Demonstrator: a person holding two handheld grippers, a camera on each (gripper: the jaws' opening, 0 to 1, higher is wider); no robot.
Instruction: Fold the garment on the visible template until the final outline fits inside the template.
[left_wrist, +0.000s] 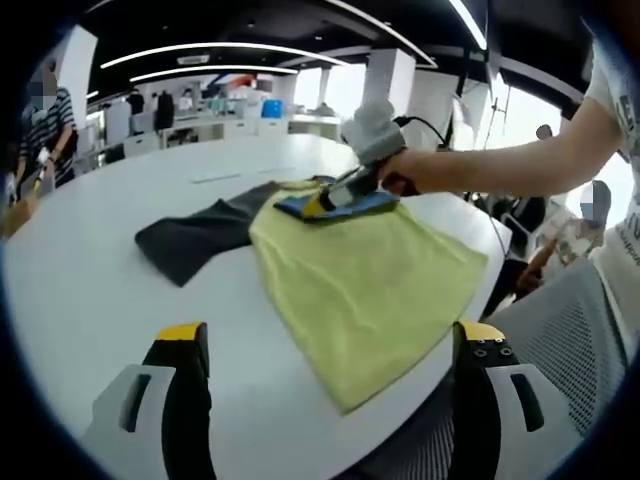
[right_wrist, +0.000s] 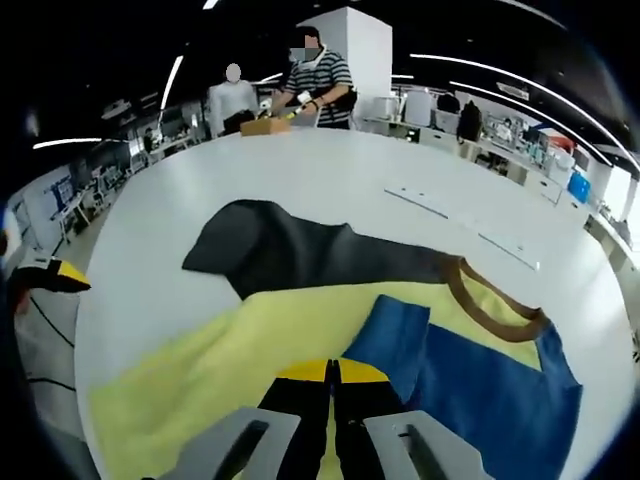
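Note:
A garment lies spread on the round white table (left_wrist: 100, 290). Its body is yellow-green (left_wrist: 370, 280), one sleeve dark grey (left_wrist: 195, 240), the other part blue (left_wrist: 345, 208). The right gripper view shows the grey sleeve (right_wrist: 290, 250), a brown collar (right_wrist: 490, 300) and the blue cloth (right_wrist: 480, 390). My left gripper (left_wrist: 330, 335) stands open at the near table edge, its jaws wide apart, short of the yellow hem. My right gripper (right_wrist: 331, 368), held by a hand (left_wrist: 420, 170), is shut low on the garment where the blue cloth's edge meets the yellow.
Thin pale strips (right_wrist: 440, 205) lie on the table beyond the collar. Past the far rim stand people (right_wrist: 315, 85) by a cardboard box (right_wrist: 265, 125). The table's edge (left_wrist: 440, 370) runs close under the yellow hem, with a mesh chair (left_wrist: 560, 330) beyond.

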